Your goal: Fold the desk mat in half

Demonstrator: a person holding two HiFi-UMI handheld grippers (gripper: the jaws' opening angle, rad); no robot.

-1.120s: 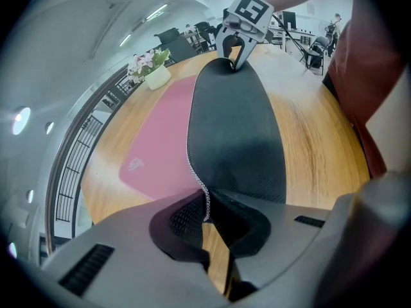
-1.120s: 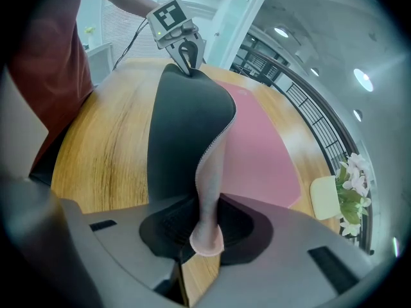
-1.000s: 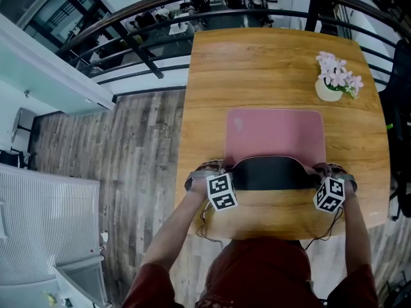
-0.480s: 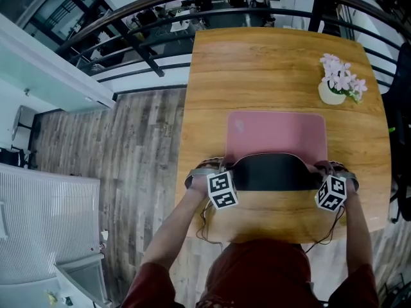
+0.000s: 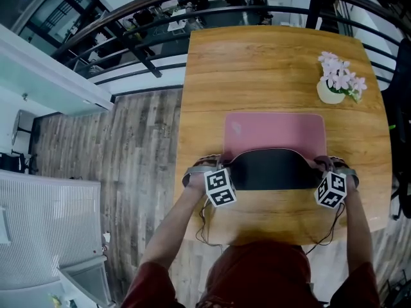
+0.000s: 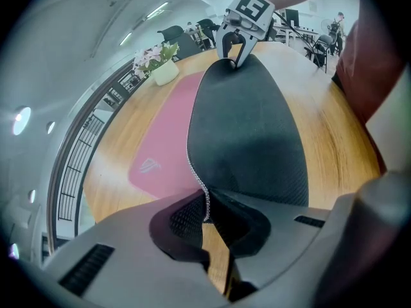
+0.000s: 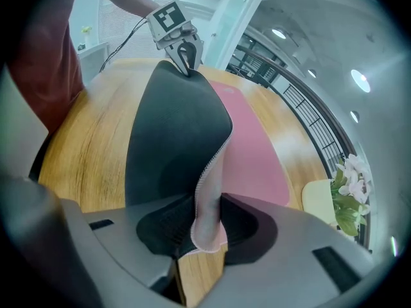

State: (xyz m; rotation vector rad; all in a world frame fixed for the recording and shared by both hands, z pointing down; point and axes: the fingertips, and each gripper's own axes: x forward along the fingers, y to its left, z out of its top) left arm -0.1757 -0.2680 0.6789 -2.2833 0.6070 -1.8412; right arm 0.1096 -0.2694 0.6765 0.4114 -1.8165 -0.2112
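Observation:
The desk mat lies pink side up on the wooden table. Its near edge is lifted and curled over, so the black underside shows as an arch. My left gripper is shut on the near left corner of the mat. My right gripper has the near right corner between its pads; its jaws are opening, and the pads still touch the mat. Each gripper shows in the other's view, at the far end of the raised edge: the right gripper, the left gripper.
A small cream pot of pink flowers stands at the table's far right. A dark metal railing runs past the far and left sides, with wooden floor below on the left. The person's sleeves are at the near table edge.
The lifted near edge has moved a little farther over the pink surface, and the black arch looks taller. Both grippers have shifted slightly forward with it.

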